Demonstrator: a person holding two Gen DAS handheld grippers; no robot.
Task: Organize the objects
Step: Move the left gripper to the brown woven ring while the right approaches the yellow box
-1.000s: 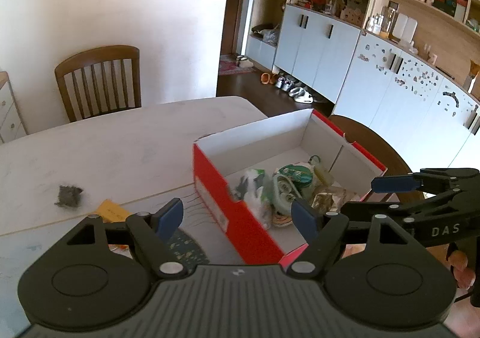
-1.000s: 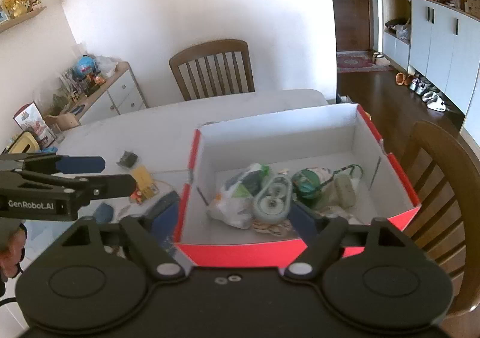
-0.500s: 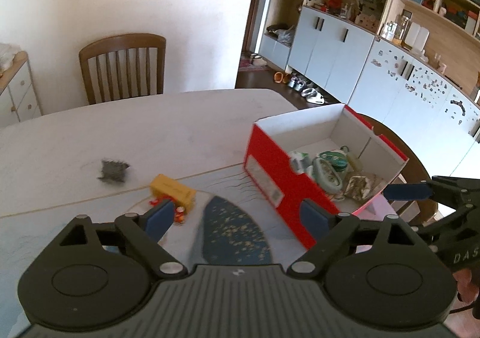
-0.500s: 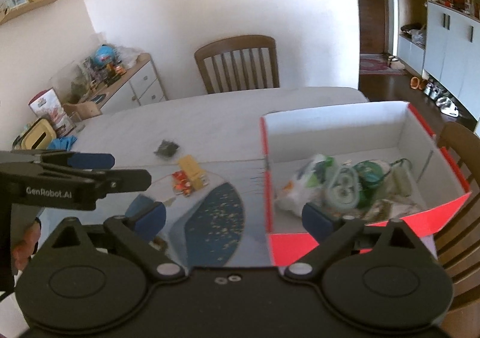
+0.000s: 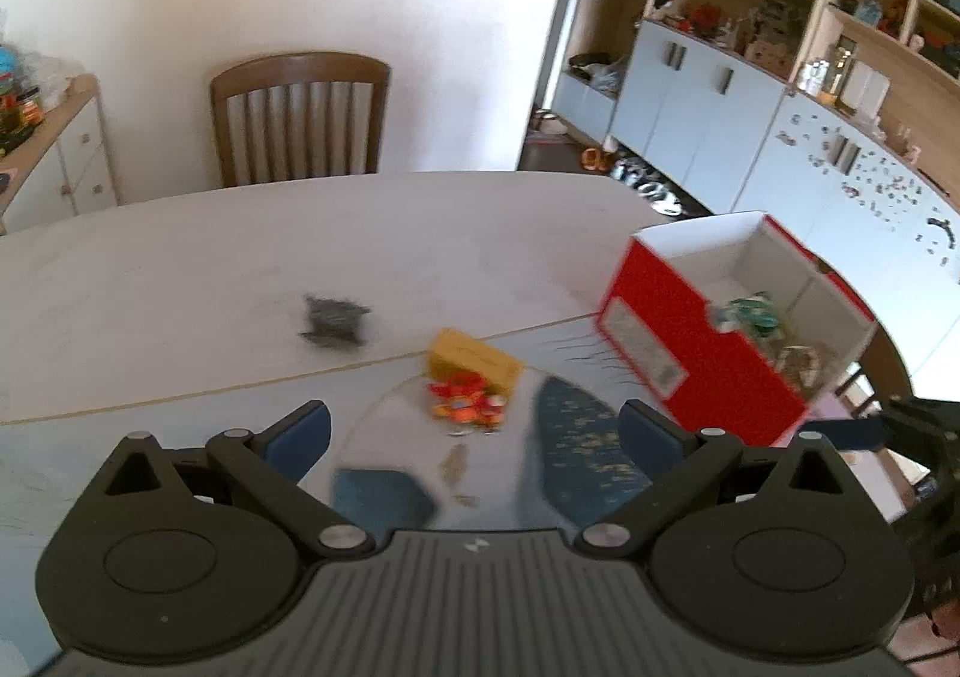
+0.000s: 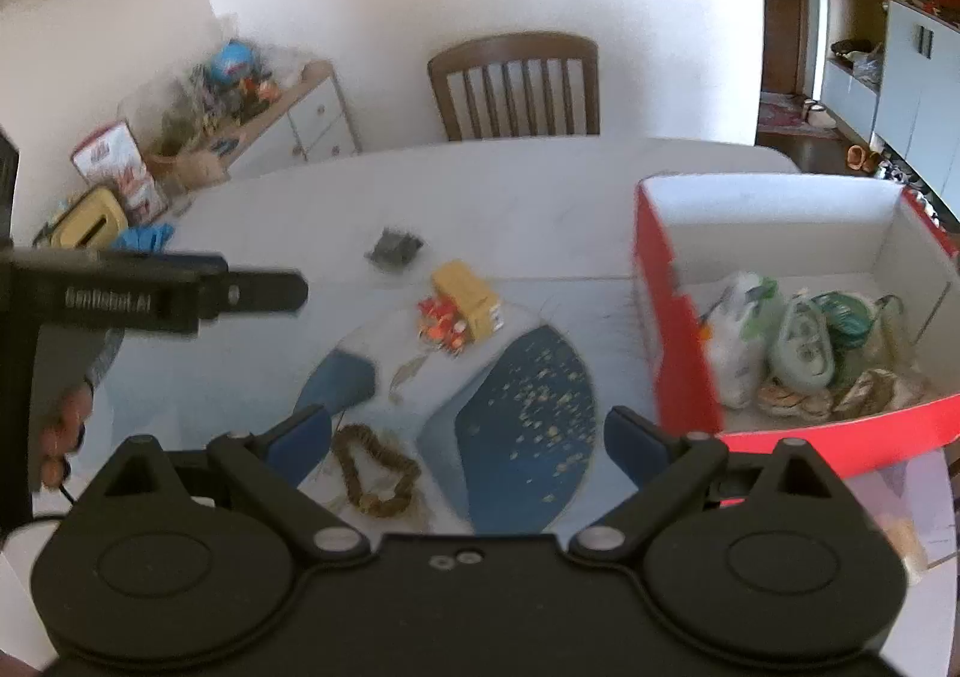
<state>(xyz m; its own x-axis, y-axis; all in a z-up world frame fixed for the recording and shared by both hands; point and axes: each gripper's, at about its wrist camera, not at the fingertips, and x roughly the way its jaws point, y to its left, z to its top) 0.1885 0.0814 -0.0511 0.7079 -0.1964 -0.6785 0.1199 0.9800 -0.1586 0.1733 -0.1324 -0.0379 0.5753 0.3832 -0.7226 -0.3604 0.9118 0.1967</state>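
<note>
A red box (image 5: 702, 341) with white inside stands at the table's right; it also shows in the right wrist view (image 6: 678, 329) and holds a white bag (image 6: 735, 335), a green tape measure (image 6: 801, 347) and other items. On the table lie a yellow box (image 5: 474, 359) (image 6: 468, 296), a red toy (image 5: 465, 401) (image 6: 441, 320), a dark grey scrap (image 5: 333, 317) (image 6: 393, 248) and a brown bead loop (image 6: 375, 473). My left gripper (image 5: 474, 434) is open and empty above the mat, short of the toy. My right gripper (image 6: 465, 434) is open and empty above the mat.
A blue and white mat (image 6: 528, 407) covers the near table. A wooden chair (image 5: 297, 119) stands behind the table. A sideboard with clutter (image 6: 240, 101) is at the left. Cabinets (image 5: 720, 119) line the right wall. The left gripper's body (image 6: 156, 299) crosses the right wrist view.
Both grippers have swung left and back from the red box. The loose items on the mat have come into the middle of both views. Both stay open.
</note>
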